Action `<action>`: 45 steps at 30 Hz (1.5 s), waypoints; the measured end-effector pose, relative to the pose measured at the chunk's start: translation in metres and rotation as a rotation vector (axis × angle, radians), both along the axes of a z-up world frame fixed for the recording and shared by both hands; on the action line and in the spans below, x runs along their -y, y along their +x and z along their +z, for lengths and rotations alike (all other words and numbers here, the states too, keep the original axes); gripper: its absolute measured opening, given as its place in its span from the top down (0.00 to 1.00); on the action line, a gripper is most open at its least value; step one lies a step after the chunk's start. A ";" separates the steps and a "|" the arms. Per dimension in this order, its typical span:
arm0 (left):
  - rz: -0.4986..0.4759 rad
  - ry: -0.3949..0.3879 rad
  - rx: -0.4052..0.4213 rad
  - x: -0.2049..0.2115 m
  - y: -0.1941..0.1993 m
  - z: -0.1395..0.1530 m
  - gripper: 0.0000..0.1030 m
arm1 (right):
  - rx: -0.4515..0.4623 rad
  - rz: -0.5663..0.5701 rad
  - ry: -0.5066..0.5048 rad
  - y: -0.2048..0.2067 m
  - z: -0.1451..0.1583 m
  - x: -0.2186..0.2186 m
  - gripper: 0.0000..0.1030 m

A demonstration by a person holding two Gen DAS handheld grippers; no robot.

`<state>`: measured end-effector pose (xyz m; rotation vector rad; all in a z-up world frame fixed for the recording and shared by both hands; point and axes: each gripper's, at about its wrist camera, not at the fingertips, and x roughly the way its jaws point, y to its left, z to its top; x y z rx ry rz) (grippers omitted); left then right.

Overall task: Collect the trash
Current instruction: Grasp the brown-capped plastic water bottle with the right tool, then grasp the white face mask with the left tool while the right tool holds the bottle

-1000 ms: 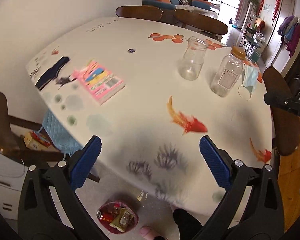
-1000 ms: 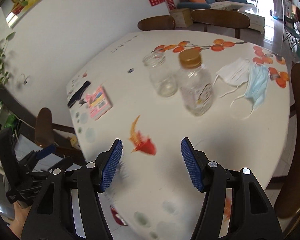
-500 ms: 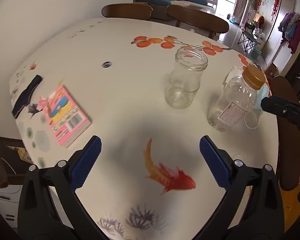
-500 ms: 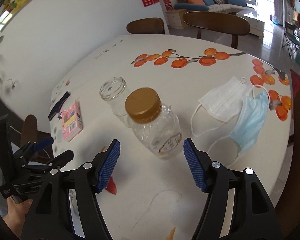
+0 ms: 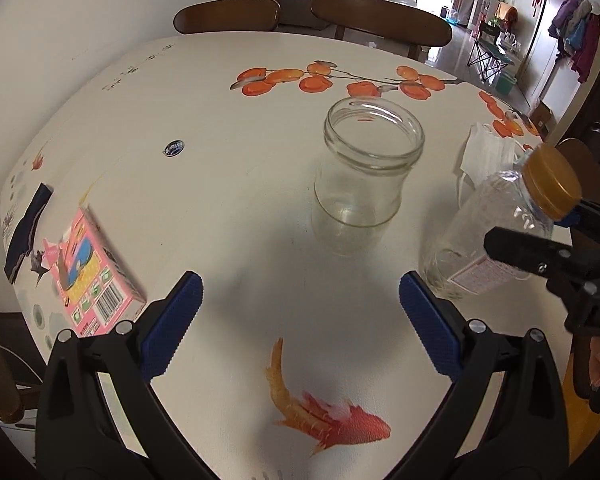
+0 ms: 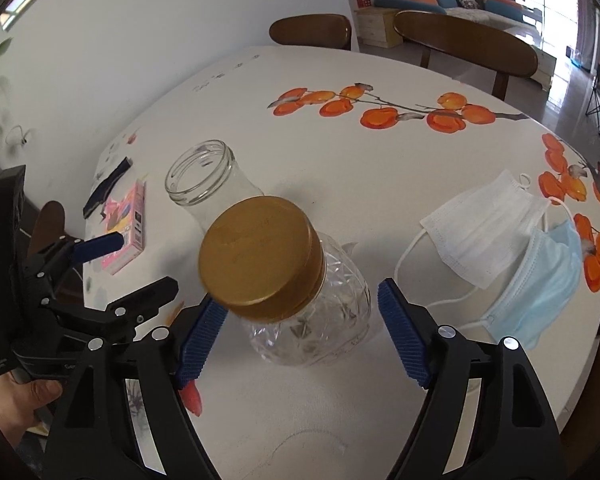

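A clear plastic bottle (image 6: 312,320) with a gold cap stands on the white painted table (image 6: 380,168), between the jaws of my right gripper (image 6: 300,300). Those jaws are opening, and neither pad touches the bottle. An open, empty glass jar (image 5: 368,176) stands just ahead of my left gripper (image 5: 298,284), which is open with nothing in it. From the left wrist, the bottle (image 5: 496,232) sits at the right with the right gripper (image 5: 528,230) around it. A white mask (image 6: 488,232) and a blue mask (image 6: 540,292) lie to the right. A pink box (image 5: 92,280) and a dark scrap (image 5: 24,236) lie at the table's left edge.
Two wooden chairs (image 5: 228,16) (image 6: 464,44) stand at the table's far side, and another chair back (image 5: 580,160) is at the right. A small blue disc (image 5: 173,148) lies on the table. A person's hand (image 6: 24,396) holds the left gripper (image 6: 148,262).
Both grippers have moved forward and down over the table. The jar now sits close ahead of the left gripper, and the bottle has come between the right jaws, which have widened.
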<state>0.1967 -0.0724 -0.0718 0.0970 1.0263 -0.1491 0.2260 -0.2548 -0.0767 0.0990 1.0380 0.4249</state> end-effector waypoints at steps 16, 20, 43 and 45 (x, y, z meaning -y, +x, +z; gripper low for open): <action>0.032 -0.002 -0.014 -0.010 0.016 -0.009 0.06 | 0.012 0.061 -0.027 0.016 -0.021 -0.014 0.31; 0.028 -0.006 -0.016 -0.006 0.021 -0.010 0.07 | 0.010 0.049 -0.011 0.015 -0.017 -0.008 0.32; -0.066 -0.036 0.032 0.034 0.067 -0.035 0.07 | 0.002 -0.037 0.029 0.000 -0.002 0.060 0.33; -0.061 -0.044 0.037 0.035 0.069 -0.034 0.07 | 0.002 -0.038 0.033 0.001 -0.002 0.060 0.33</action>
